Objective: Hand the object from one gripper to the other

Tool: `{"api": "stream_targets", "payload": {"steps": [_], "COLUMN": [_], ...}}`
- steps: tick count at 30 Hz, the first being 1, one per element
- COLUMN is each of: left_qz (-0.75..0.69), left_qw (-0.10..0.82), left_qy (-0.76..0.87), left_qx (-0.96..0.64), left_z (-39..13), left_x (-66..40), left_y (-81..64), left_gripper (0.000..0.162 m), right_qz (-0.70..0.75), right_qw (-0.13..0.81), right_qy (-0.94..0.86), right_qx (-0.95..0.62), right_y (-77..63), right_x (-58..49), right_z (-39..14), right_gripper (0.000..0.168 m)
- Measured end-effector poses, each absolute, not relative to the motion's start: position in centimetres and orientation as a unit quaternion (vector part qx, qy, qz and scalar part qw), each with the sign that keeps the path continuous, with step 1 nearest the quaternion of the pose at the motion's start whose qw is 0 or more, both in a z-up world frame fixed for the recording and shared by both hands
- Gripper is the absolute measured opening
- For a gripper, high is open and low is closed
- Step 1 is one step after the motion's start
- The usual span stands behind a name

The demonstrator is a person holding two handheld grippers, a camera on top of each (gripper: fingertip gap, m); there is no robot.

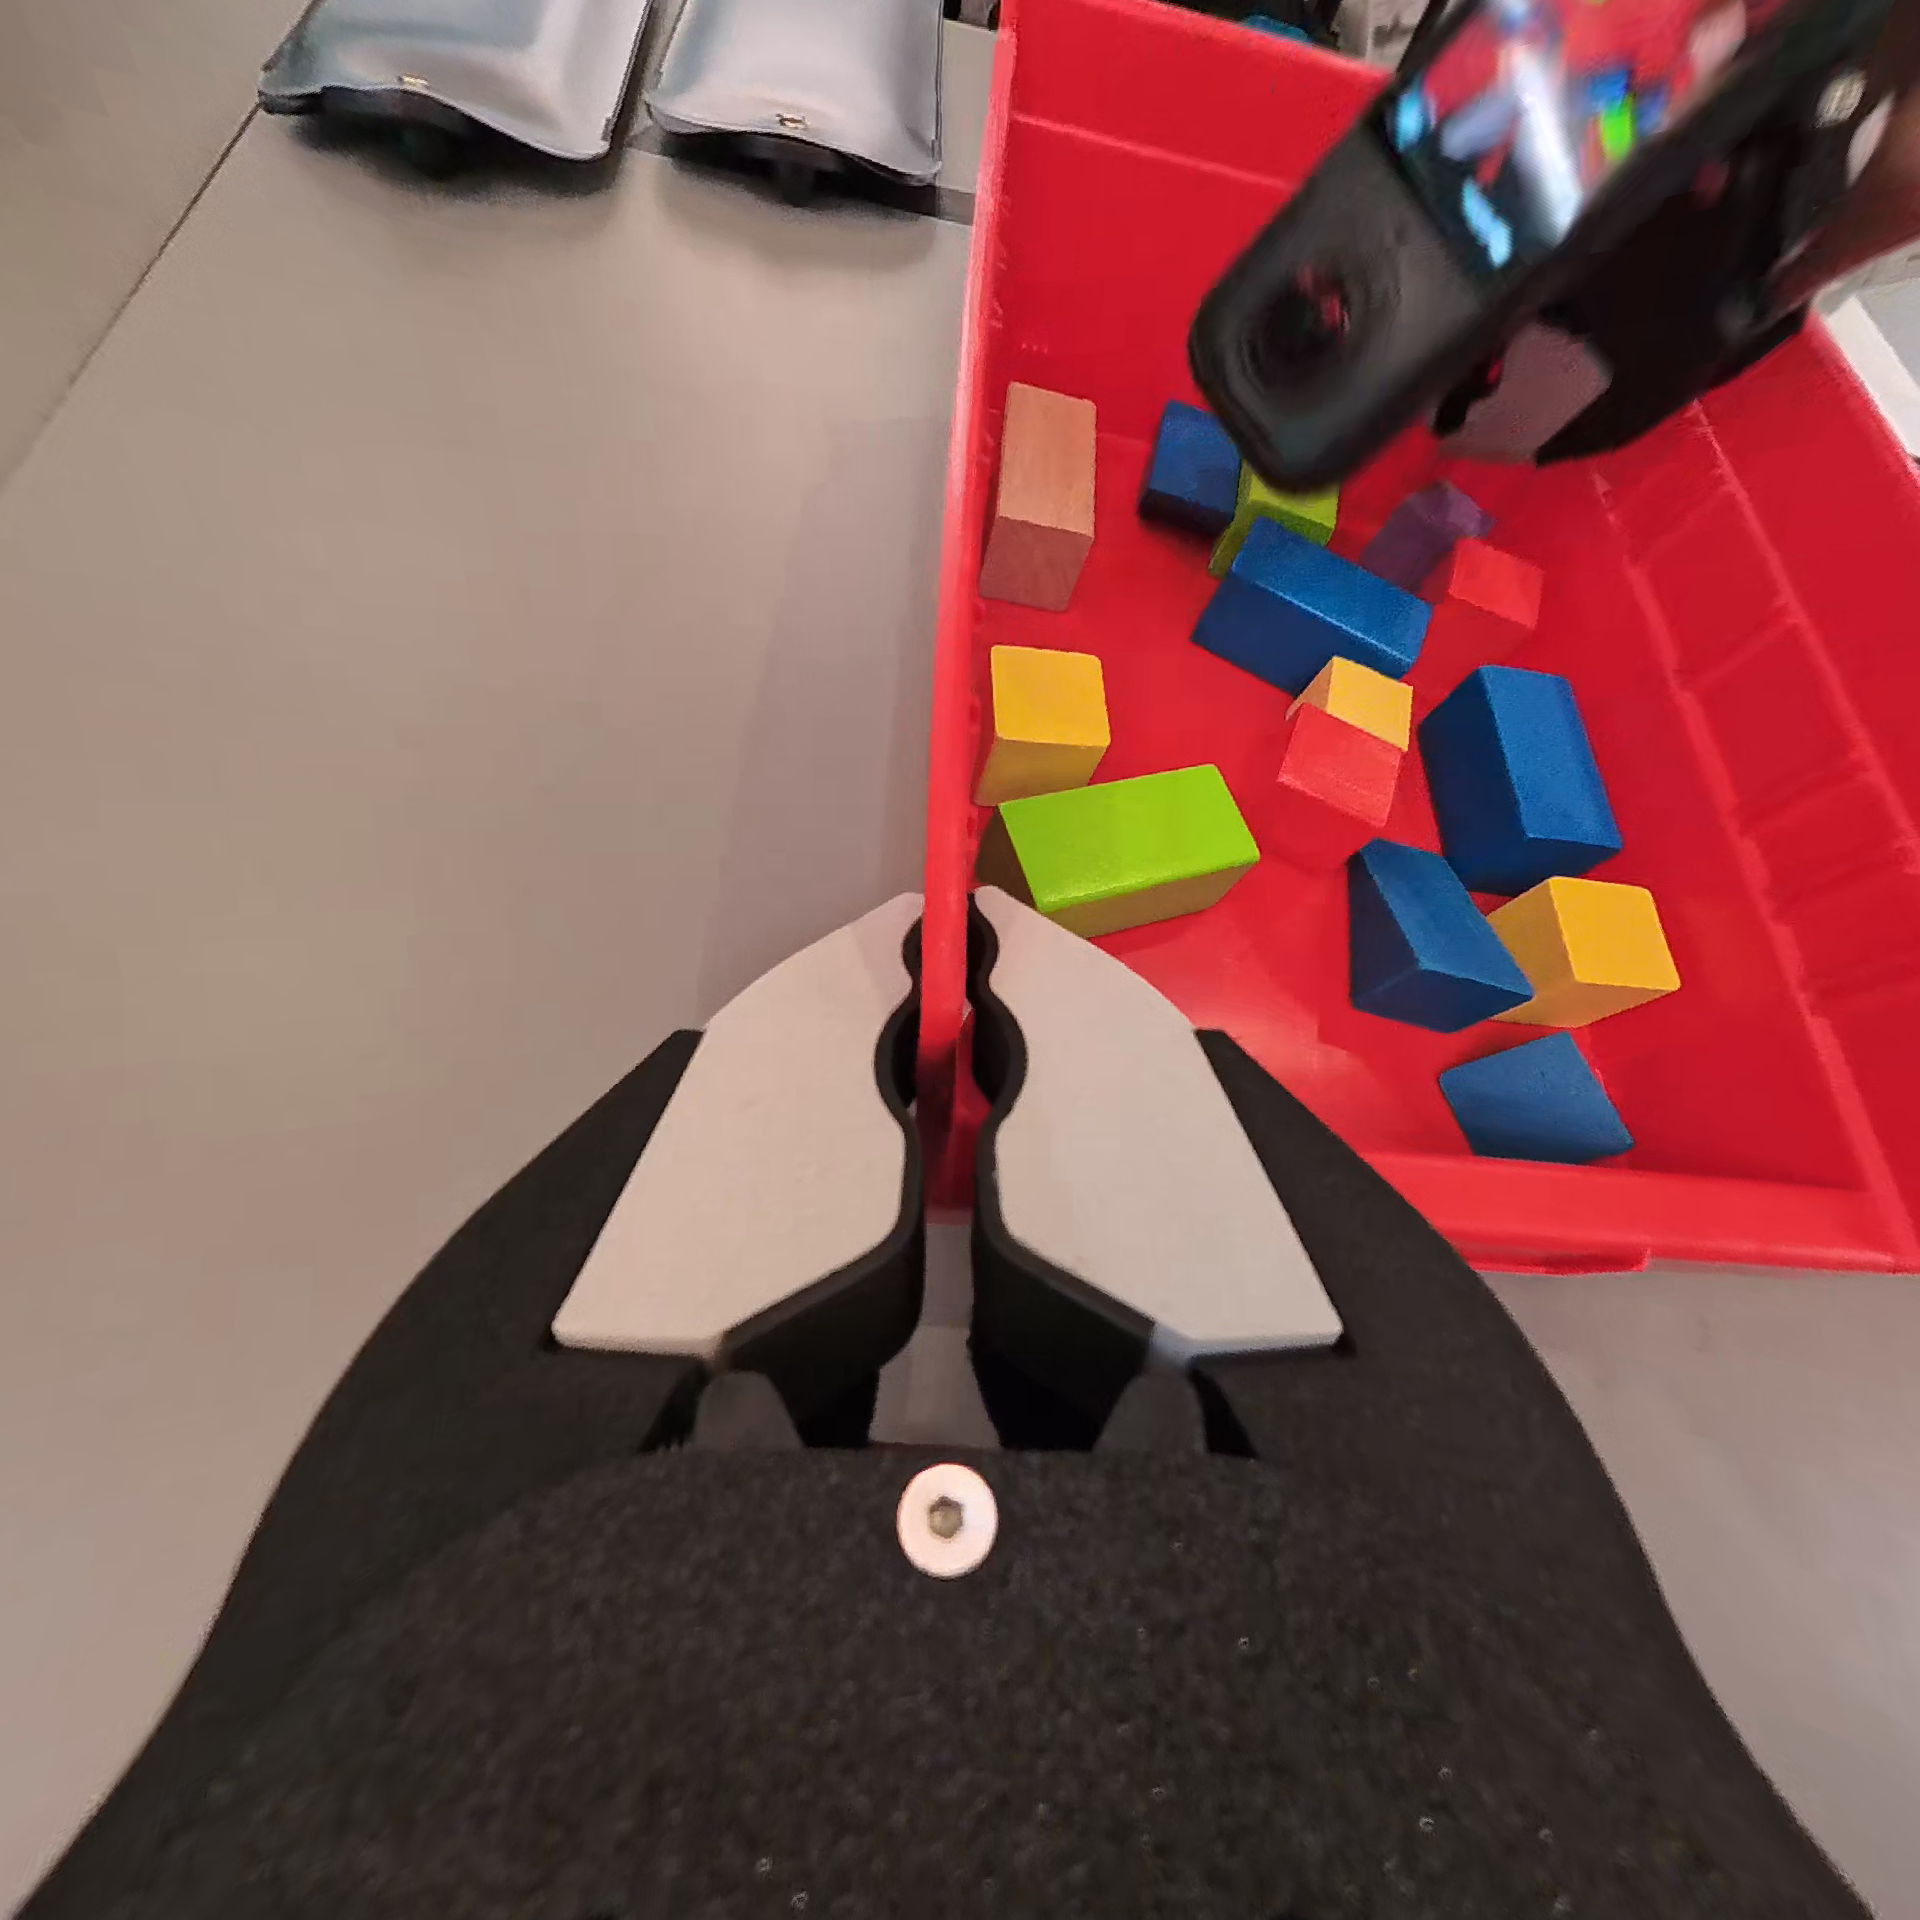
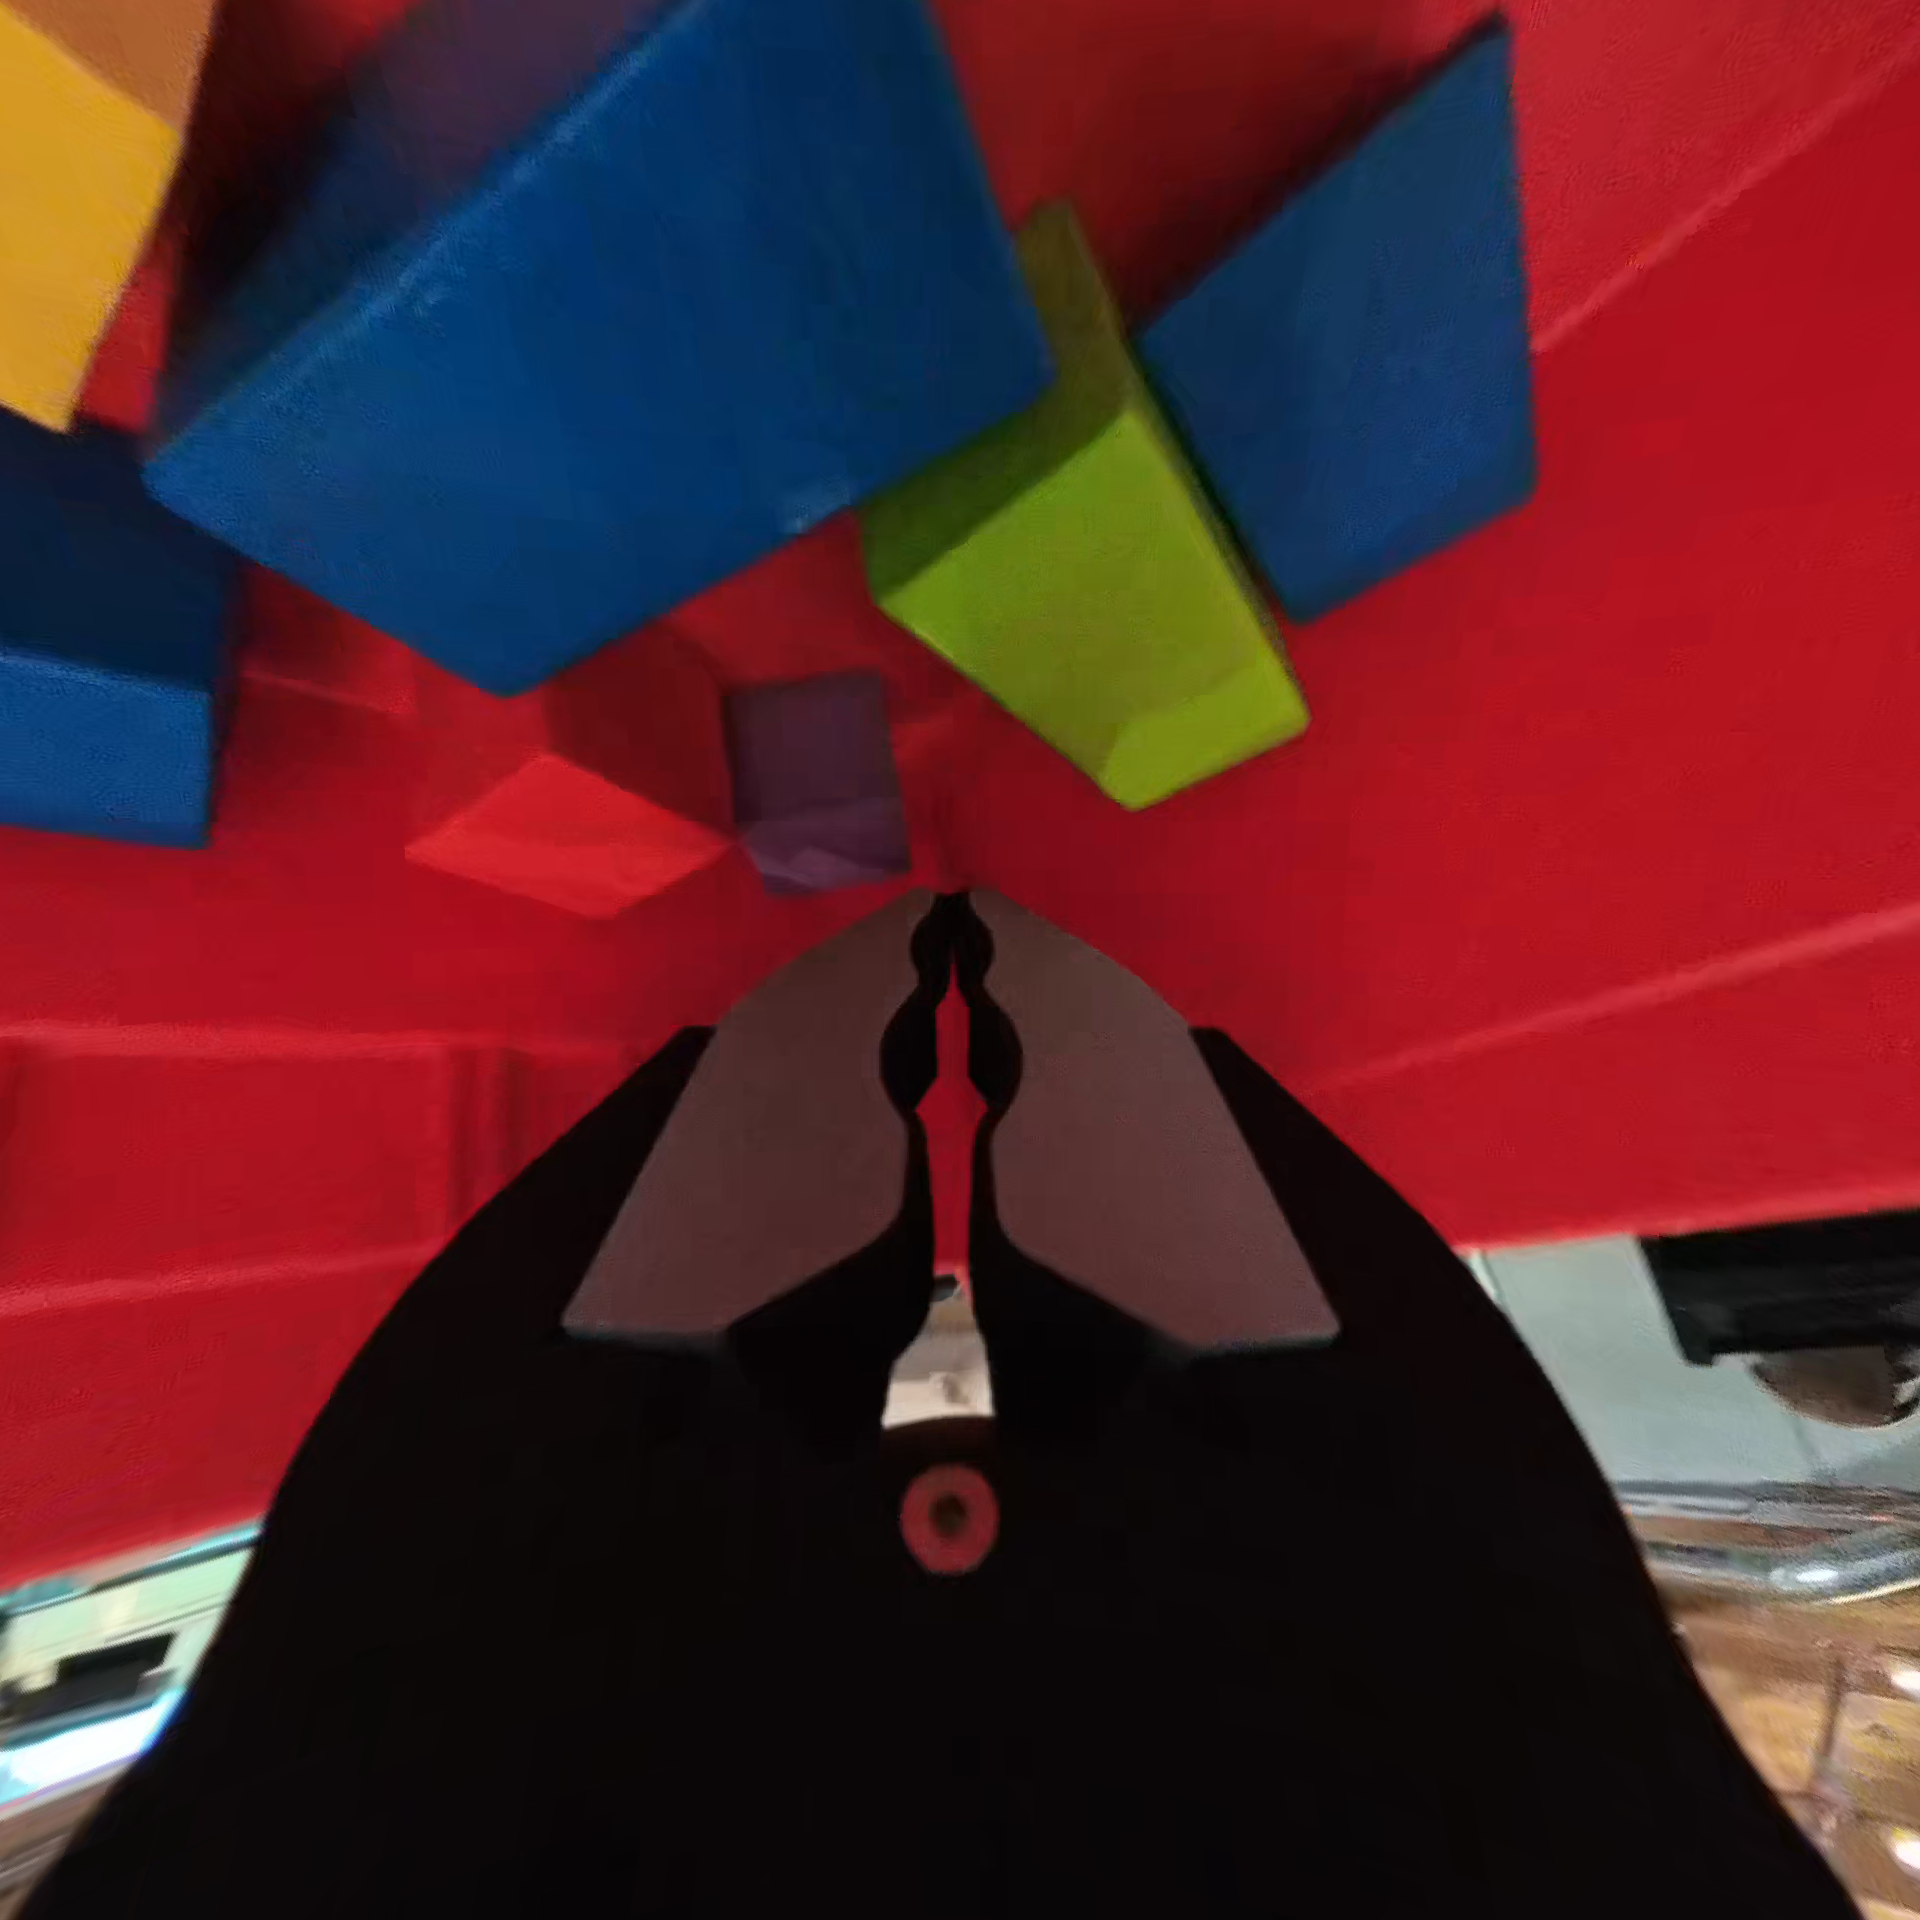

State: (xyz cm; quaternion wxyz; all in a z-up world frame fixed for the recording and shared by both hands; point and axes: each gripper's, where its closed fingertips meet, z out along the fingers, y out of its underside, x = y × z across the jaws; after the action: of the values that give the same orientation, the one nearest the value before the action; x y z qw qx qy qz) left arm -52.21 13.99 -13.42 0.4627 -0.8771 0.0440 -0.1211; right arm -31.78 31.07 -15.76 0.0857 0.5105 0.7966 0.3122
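The left gripper (image 1: 948,914) has its jaws clamped on the near left wall of the red bin (image 1: 1070,270) on the grey counter (image 1: 468,623). The right gripper (image 2: 951,902), jaws together and empty, hovers inside, a purple block (image 2: 816,779) at 11 o'clock off its tips

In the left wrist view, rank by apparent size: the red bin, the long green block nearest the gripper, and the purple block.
1. red bin
2. long green block
3. purple block, though it lies farther from the camera, so its true size against the green one is unsure.
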Motion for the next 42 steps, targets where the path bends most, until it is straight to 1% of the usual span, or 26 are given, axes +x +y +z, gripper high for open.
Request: {"api": "stream_targets", "payload": {"steps": [3, 7, 8, 9, 10, 12, 14, 17, 19, 20, 23, 24, 25, 26, 27, 28, 29, 30, 31, 32, 34, 36, 37, 39, 41, 42], "left_qz": [-0.127, -0.119, -0.123, -0.129, -0.132, -0.128, -0.123, -0.122, -0.121, -0.123, -0.126, -0.130, -0.137, -0.140, -0.133, -0.121, -0.110, -0.106, -0.106, -0.107, -0.106, -0.094, -0.091, -0.094, -0.101, -0.099], "left_qw": [0.466, 0.469, 0.468, 0.468, 0.468, 0.468, 0.469, 0.469, 0.469, 0.468, 0.467, 0.465, 0.466, 0.467, 0.464, 0.462, 0.464, 0.465, 0.465, 0.466, 0.467, 0.464, 0.462, 0.460, 0.454, 0.454], "left_qy": [0.041, 0.040, 0.040, 0.036, 0.034, 0.038, 0.042, 0.043, 0.044, 0.044, 0.049, 0.050, 0.051, 0.054, 0.065, 0.078, 0.086, 0.087, 0.086, 0.083, 0.080, 0.085, 0.082, 0.070, 0.053, 0.044], "left_qx": [-0.875, -0.874, -0.874, -0.873, -0.873, -0.873, -0.873, -0.873, -0.874, -0.874, -0.874, -0.874, -0.873, -0.872, -0.873, -0.875, -0.875, -0.875, -0.875, -0.874, -0.874, -0.877, -0.879, -0.880, -0.884, -0.885], "left_z": [-13.4, -13.4, -13.4, -13.4, -13.4, -13.4, -13.4, -13.4, -13.4, -13.4, -13.3, -13.3, -13.2, -13.1, -13.2, -13.3, -13.3, -13.2, -13.2, -13.2, -13.0, -12.7, -12.6, -12.6, -12.6, -12.5], "left_x": [-52.2, -52.4, -52.5, -52.5, -52.5, -52.5, -52.6, -52.5, -52.5, -52.5, -52.5, -52.5, -52.4, -52.3, -52.3, -52.3, -52.3, -52.2, -52.2, -52.2, -52.2, -52.1, -52.1, -52.0, -51.8, -51.6], "left_y": [14.0, 14.0, 14.0, 14.1, 14.1, 14.1, 14.1, 14.0, 14.0, 14.0, 14.1, 14.1, 14.0, 14.0, 13.9, 13.8, 13.7, 13.7, 13.8, 13.8, 13.7, 13.6, 13.6, 13.5, 13.2, 13.0], "left_gripper": [0.003, 0.003, 0.003, 0.004, 0.004, 0.004, 0.003, 0.004, 0.003, 0.003, 0.003, 0.003, 0.004, 0.004, 0.003, 0.003, 0.002, 0.002, 0.002, 0.002, 0.002, 0.002, 0.002, 0.002, 0.002, 0.003], "right_qz": [0.331, 0.259, 0.181, 0.077, 0.014, -0.012, -0.046, -0.062, -0.150, -0.171, -0.102, -0.108, -0.142, -0.135, -0.109, -0.078, 0.005, 0.119, 0.142, 0.106, 0.025, 0.044, 0.047, 0.017, -0.103, -0.161], "right_qw": [0.051, -0.021, -0.022, -0.043, -0.069, -0.108, -0.118, -0.062, 0.015, 0.049, 0.127, 0.162, 0.181, 0.185, 0.170, 0.134, 0.069, 0.017, 0.002, -0.043, -0.161, -0.264, -0.297, -0.353, -0.393, -0.406], "right_qy": [0.839, 0.886, 0.902, 0.905, 0.904, 0.908, 0.904, 0.908, 0.896, 0.893, 0.904, 0.895, 0.884, 0.884, 0.893, 0.905, 0.920, 0.920, 0.909, 0.900, 0.872, 0.810, 0.766, 0.648, 0.541, 0.485], "right_qx": [0.429, 0.384, 0.391, 0.416, 0.421, 0.404, 0.408, 0.410, 0.418, 0.412, 0.394, 0.402, 0.407, 0.408, 0.403, 0.397, 0.385, 0.374, 0.392, 0.420, 0.462, 0.521, 0.568, 0.674, 0.736, 0.758], "right_y": [32.4, 31.2, 28.9, 25.5, 23.1, 21.1, 19.5, 16.5, 11.4, 9.4, 8.9, 8.2, 7.1, 7.3, 8.5, 10.4, 14.5, 19.7, 22.2, 22.8, 22.8, 24.2, 24.4, 22.9, 17.9, 15.2], "right_x": [-32.2, -34.7, -35.7, -37.7, -39.6, -41.4, -42.0, -40.8, -40.4, -40.1, -37.9, -37.2, -37.1, -37.2, -37.3, -37.7, -38.2, -37.9, -37.3, -38.3, -40.9, -40.8, -39.6, -36.2, -33.7, -32.4], "right_z": [-17.0, -17.3, -18.1, -18.9, -18.9, -17.6, -16.0, -13.7, -12.6, -12.8, -16.1, -16.8, -16.7, -17.1, -17.5, -17.9, -18.2, -17.5, -16.5, -15.1, -10.7, -6.1, -4.6, -3.4, -4.0, -4.6], "right_gripper": [0.000, 0.000, 0.000, 0.000, 0.000, 0.000, 0.000, 0.000, 0.000, 0.000, 0.000, 0.001, 0.000, 0.000, 0.000, 0.000, 0.000, 0.000, 0.000, 0.000, 0.000, 0.000, 0.009, 0.046, 0.087, 0.088]}}
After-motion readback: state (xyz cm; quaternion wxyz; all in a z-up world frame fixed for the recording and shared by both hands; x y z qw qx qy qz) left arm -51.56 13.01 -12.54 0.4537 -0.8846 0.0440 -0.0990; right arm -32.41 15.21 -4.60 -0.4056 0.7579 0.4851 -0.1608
